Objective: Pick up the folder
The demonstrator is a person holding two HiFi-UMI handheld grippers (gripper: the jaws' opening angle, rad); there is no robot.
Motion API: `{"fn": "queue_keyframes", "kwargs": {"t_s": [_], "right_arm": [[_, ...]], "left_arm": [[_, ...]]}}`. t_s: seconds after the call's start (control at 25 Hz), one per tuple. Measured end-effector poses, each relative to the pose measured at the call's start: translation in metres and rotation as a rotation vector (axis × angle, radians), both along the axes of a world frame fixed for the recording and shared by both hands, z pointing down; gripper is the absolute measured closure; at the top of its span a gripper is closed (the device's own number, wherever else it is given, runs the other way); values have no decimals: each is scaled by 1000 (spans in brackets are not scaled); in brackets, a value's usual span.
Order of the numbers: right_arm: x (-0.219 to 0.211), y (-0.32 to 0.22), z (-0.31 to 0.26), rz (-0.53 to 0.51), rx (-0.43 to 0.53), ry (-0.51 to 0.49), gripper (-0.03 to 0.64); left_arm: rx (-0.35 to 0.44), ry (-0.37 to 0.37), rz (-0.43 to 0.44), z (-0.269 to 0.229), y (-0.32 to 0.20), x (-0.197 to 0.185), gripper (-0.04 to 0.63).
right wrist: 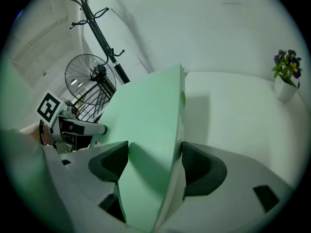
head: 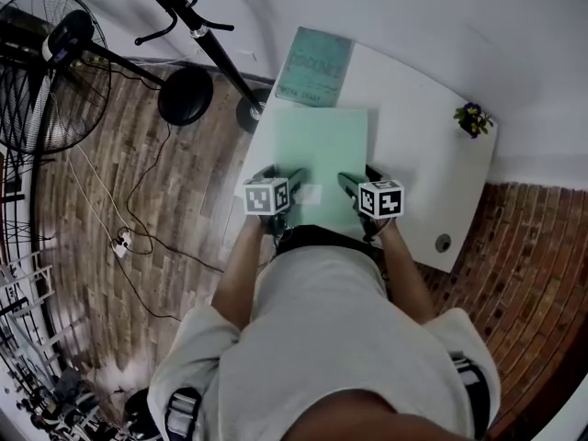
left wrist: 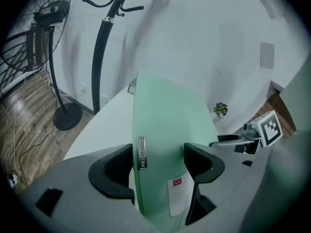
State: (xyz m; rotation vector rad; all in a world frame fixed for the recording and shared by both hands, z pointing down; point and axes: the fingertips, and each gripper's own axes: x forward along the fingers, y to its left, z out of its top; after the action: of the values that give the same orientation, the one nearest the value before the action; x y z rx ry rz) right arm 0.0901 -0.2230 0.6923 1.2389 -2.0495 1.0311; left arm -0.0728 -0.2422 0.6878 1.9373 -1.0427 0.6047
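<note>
The folder (head: 317,154) is lying over the middle of the white table (head: 413,127), its near edge reaching toward the table's near edge, and both grippers are holding it there. It is a smooth, matte, pale green plastic rectangle with a thin, flat body. In the left gripper view the left gripper (left wrist: 159,166) is pinching the folder (left wrist: 165,130) between its black, cupped jaws. A small embossed metal label (left wrist: 141,153) is sitting on the folder's edge, and a white sticker (left wrist: 177,195) with a red mark is showing beside the jaw, its print too small to read. In the right gripper view the right gripper (right wrist: 155,164) is clamping the opposite near corner of the folder (right wrist: 146,125), and the jaws are covering part of that edge. Whether the folder's underside is touching the table cannot be told. A teal booklet (head: 312,67) is resting at the table's far left corner, partly overhanging it, and a small pot of purple flowers (head: 472,118) is standing at the far right corner. The person's torso is hiding the table's near edge in the head view.
</note>
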Motion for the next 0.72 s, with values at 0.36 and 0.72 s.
{"fn": "queue_keyframes", "kwargs": {"t_s": [0.36,0.72], "right_arm": [[12,19,-20,96,75,46,273],[23,54,-38,232,165,60,273]], "left_arm": [[54,4,112,-18,4,15,262],[132,16,229,-33,20,31,262]]}}
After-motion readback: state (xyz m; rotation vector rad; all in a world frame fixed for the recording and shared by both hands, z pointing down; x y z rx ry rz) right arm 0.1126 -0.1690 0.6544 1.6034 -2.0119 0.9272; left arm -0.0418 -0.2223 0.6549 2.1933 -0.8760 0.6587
